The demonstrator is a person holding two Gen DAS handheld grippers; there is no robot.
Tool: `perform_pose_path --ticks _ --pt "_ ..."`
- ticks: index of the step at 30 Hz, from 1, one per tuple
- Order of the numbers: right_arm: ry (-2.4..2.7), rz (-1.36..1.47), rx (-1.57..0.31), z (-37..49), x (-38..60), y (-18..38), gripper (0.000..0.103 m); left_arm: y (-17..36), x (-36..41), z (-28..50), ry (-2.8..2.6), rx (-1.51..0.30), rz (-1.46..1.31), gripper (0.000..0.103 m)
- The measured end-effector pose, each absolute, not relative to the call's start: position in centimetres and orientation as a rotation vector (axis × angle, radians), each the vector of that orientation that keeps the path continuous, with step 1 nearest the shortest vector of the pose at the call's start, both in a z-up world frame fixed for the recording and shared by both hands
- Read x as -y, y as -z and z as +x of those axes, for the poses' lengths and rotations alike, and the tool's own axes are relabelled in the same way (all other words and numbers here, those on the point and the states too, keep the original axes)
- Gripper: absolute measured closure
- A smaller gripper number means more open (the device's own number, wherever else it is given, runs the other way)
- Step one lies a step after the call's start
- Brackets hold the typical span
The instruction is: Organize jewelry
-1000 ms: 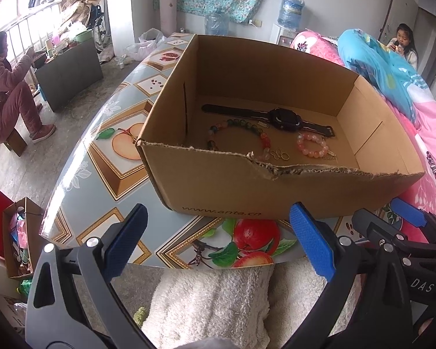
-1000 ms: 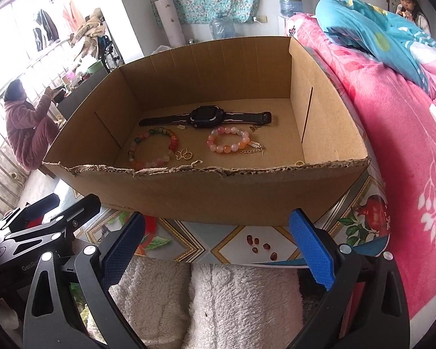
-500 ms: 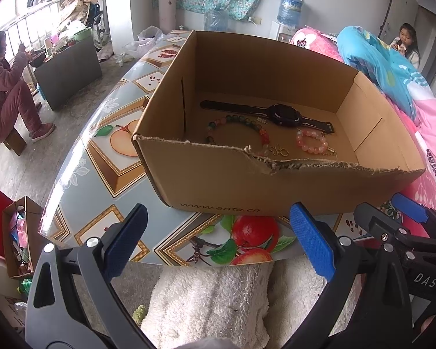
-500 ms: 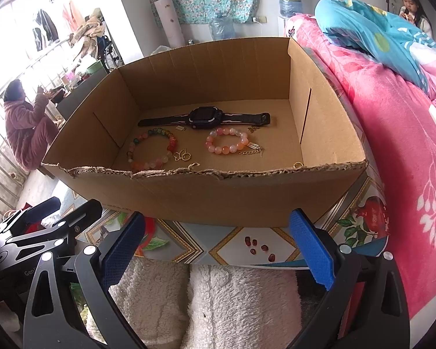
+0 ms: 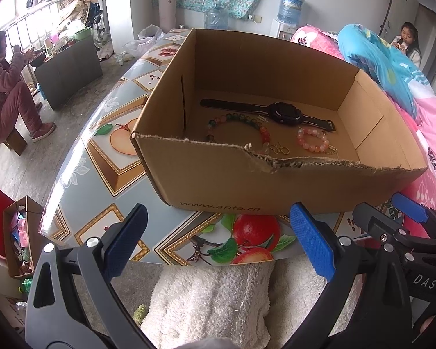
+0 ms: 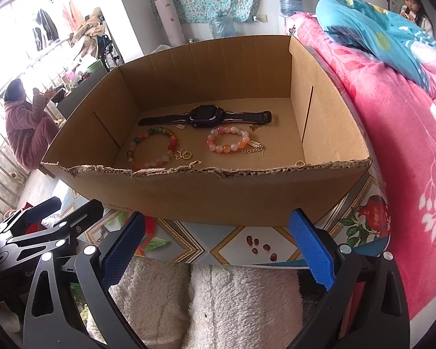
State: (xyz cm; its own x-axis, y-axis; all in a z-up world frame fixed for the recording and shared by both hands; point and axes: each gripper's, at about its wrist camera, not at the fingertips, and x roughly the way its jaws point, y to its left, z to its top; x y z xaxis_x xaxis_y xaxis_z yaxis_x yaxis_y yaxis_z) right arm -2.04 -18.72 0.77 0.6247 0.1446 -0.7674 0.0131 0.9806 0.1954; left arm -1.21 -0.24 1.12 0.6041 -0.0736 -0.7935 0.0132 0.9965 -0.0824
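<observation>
Two sets of tongs, both with their blue pads spread wide apart and nothing in either; the left tongs (image 5: 218, 238) and right tongs (image 6: 218, 241) hang just short of the counter (image 5: 101, 151) edge, in front of the cardboard box (image 6: 218, 197). All the jewelry is lying loose on the box floor; none of it is in hand.

Along the back is a black watch (image 6: 205, 116) laid out flat; nearer, a multicolour bead bracelet (image 6: 152, 148) on the left and a pink bead bracelet (image 6: 228, 142) on the right, well apart from each other; between them a little gold charm (image 6: 184, 154), plus a gold chain (image 6: 251, 149) touching the pink beads, and a few tiny gold bits too small to make out.

Handling guess: everything here is light. The watch looks easiest, I'd pinch the strap near the case since it's stiffish and grippy; the bracelets are floppy and the round beads will probably roll off flat pads, so I'd squeeze across one side of the loop, not the whole ring. The chain and charm are the fiddly ones; thin, flat on the cardboard, likely to slip. The torn front wall of the box means reaching over and down.
</observation>
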Motion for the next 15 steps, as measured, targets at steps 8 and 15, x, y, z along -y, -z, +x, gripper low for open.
perform_pose_path --ticks 8,15 --pt "-0.077 0.193 -0.898 -1.95 18.71 -0.57 0.006 -0.99 0.18 -1.05 0.046 -0.927 -0.071 0.008" --pt "-0.078 0.193 -0.899 -1.89 18.76 -0.49 0.006 -0.98 0.16 -1.10 0.043 -0.930 -0.070 0.008"
